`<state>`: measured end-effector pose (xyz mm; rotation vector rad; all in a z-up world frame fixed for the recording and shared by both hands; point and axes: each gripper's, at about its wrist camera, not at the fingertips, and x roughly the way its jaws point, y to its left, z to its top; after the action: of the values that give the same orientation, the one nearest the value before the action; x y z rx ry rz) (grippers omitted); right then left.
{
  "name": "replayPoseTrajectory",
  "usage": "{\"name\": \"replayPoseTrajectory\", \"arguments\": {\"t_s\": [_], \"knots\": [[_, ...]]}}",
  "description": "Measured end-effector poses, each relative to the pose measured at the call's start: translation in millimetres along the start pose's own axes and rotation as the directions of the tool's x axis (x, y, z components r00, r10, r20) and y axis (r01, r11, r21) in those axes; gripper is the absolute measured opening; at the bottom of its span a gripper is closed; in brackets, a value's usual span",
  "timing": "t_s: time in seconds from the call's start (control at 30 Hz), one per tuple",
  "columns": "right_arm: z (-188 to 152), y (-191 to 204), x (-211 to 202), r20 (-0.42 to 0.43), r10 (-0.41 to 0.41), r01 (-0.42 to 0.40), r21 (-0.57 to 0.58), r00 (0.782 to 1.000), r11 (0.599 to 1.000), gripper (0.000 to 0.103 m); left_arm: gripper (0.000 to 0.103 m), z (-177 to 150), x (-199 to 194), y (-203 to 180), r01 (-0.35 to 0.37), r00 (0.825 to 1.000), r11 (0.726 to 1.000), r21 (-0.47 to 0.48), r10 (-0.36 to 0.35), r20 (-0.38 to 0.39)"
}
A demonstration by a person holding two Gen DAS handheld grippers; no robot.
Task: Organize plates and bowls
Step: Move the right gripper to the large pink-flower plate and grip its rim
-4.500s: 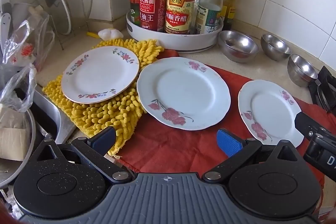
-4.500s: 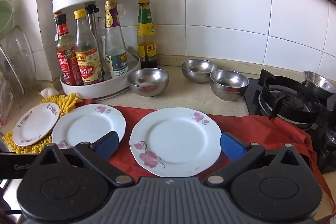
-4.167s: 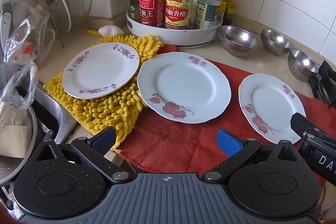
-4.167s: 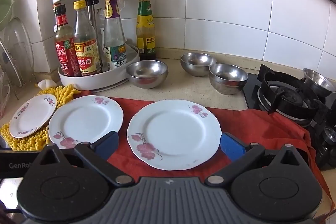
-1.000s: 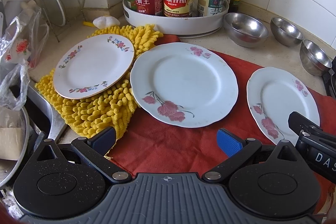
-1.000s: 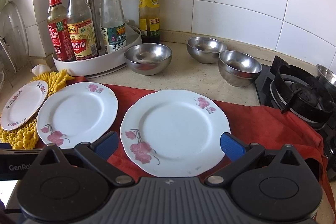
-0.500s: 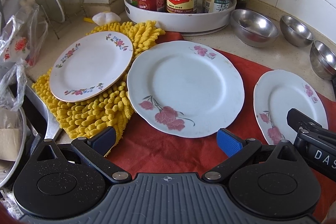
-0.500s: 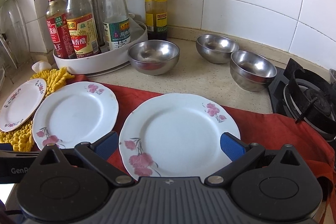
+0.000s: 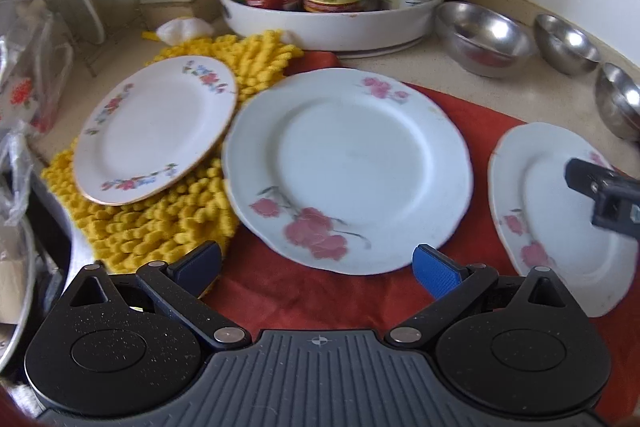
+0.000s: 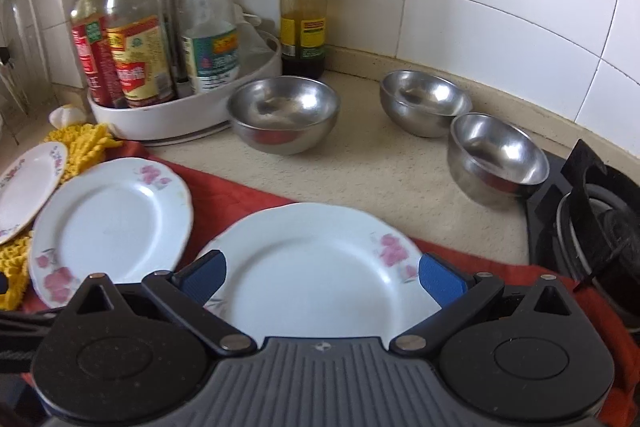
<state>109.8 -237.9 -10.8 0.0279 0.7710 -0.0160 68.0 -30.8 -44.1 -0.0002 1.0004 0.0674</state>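
Three plates and three steel bowls were spread over the tabletop [image 10: 384, 167]. In the left wrist view the small plate [image 9: 156, 129] was propped on the yellow mat [image 9: 160, 223] at 10 o'clock, the middle plate [image 9: 346, 169] lay on the red cloth [image 9: 320, 295] at 12 o'clock, and the right plate [image 9: 536, 211] was seen at 3 o'clock. The left claw [image 9: 318, 265] was held with its blue pads apart and empty, just short of the middle plate's near rim. The right claw [image 10: 322, 277] was likewise spread and empty, and the right plate [image 10: 316, 267] was seen between its pads, though contact with the rim could not be told. The bowls [image 10: 284, 111] [image 10: 424, 101] [image 10: 496, 155] stood apart along the back, from 12 to 2 o'clock in the right wrist view. The step in hand was judged to be a grasp of a plate for stacking. It would be best done with one pad slid low under the near rim and the other brought down on top, so that the rim is pinched, not the flat centre. The cloth should be pressed slightly to open a gap beneath. The glaze was judged slippery, so a firm closure and a level lift would be wanted. The plate should be set down centred on its neighbour, without a slide across the painted flowers.
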Motion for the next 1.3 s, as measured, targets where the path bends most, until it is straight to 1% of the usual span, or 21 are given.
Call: {"name": "replayPoseTrajectory", "arguments": {"t_s": [0.1, 0.2, 0.27, 0.33, 0.4, 0.47, 0.53, 0.6, 0.63, 0.67, 0.7, 0.77, 0.83, 0.93, 0.97, 1.0, 1.1, 1.3], "knots": [[-1, -18, 10, -0.029, 0.002, -0.002, -0.003, 1.000, 1.000, 0.097, 0.100, -1, -1, -16, 0.054, 0.998, 0.997, 0.054, -0.055, 0.014], [-3, -32, 17, -0.048, 0.019, -0.019, -0.004, 0.999, 1.000, 0.093, 0.097, -1, -4, -35, 0.124, 0.992, 0.985, 0.124, -0.128, 0.023], [-4, -39, 20, -0.062, 0.047, -0.047, 0.001, 0.997, 0.999, 0.089, 0.097, -1, -8, -49, 0.185, 0.981, 0.968, 0.170, -0.193, 0.028], [-6, -47, 24, -0.084, 0.088, -0.087, 0.019, 0.993, 0.996, 0.082, 0.097, -2, -11, -64, 0.225, 0.971, 0.949, 0.220, -0.238, 0.031], [-9, -54, 28, -0.116, 0.141, -0.137, 0.047, 0.983, 0.990, 0.075, 0.097, -2, -10, -78, 0.264, 0.960, 0.929, 0.259, -0.278, 0.018], [-12, -60, 32, -0.141, 0.177, -0.169, 0.068, 0.974, 0.983, 0.072, 0.094, -2, -6, -86, 0.307, 0.949, 0.913, 0.269, -0.314, -0.018], [-15, -69, 34, -0.154, 0.216, -0.203, 0.093, 0.964, 0.975, 0.069, 0.093, -1, 2, -91, 0.346, 0.938, 0.903, 0.255, -0.341, -0.065], [-15, -77, 34, -0.152, 0.257, -0.241, 0.117, 0.954, 0.963, 0.068, 0.087, 0, 10, -94, 0.386, 0.922, 0.894, 0.226, -0.371, -0.110], [-15, -80, 34, -0.153, 0.276, -0.259, 0.123, 0.949, 0.958, 0.068, 0.084, 2, 16, -95, 0.409, 0.912, 0.889, 0.208, -0.388, -0.136], [-15, -83, 35, -0.157, 0.294, -0.276, 0.125, 0.943, 0.953, 0.068, 0.086, 4, 20, -96, 0.421, 0.905, 0.886, 0.193, -0.396, -0.154], [-15, -85, 36, -0.157, 0.310, -0.293, 0.123, 0.938, 0.948, 0.068, 0.088, 5, 21, -98, 0.419, 0.906, 0.888, 0.190, -0.396, -0.147], [-14, -89, 37, -0.159, 0.335, -0.317, 0.132, 0.929, 0.939, 0.068, 0.088, 8, 23, -103, 0.387, 0.921, 0.899, 0.205, -0.363, -0.143], [-12, -92, 39, -0.162, 0.359, -0.339, 0.136, 0.919, 0.931, 0.069, 0.087, 11, 27, -109, 0.341, 0.939, 0.912, 0.229, -0.319, -0.131], [-14, -94, 38, -0.157, 0.376, -0.362, 0.113, 0.913, 0.925, 0.069, 0.087, 15, 32, -116, 0.293, 0.956, 0.925, 0.243, -0.275, -0.104], [-15, -93, 38, -0.150, 0.374, -0.360, 0.111, 0.915, 0.926, 0.068, 0.087, 16, 33, -116, 0.287, 0.958, 0.928, 0.237, -0.272, -0.094], [-15, -94, 37, -0.144, 0.370, -0.356, 0.116, 0.918, 0.927, 0.064, 0.087, 17, 33, -116, 0.283, 0.959, 0.932, 0.226, -0.269, -0.091], [-16, -94, 34, -0.139, 0.351, -0.339, 0.106, 0.926, 0.935, 0.058, 0.087, 16, 31, -118, 0.265, 0.964, 0.939, 0.218, -0.252, -0.084], [-17, -100, 27, -0.156, 0.371, -0.351, 0.143, 0.915, 0.925, 0.056, 0.084, 13, 23, -121, 0.243, 0.970, 0.945, 0.219, -0.230, -0.083]]}}
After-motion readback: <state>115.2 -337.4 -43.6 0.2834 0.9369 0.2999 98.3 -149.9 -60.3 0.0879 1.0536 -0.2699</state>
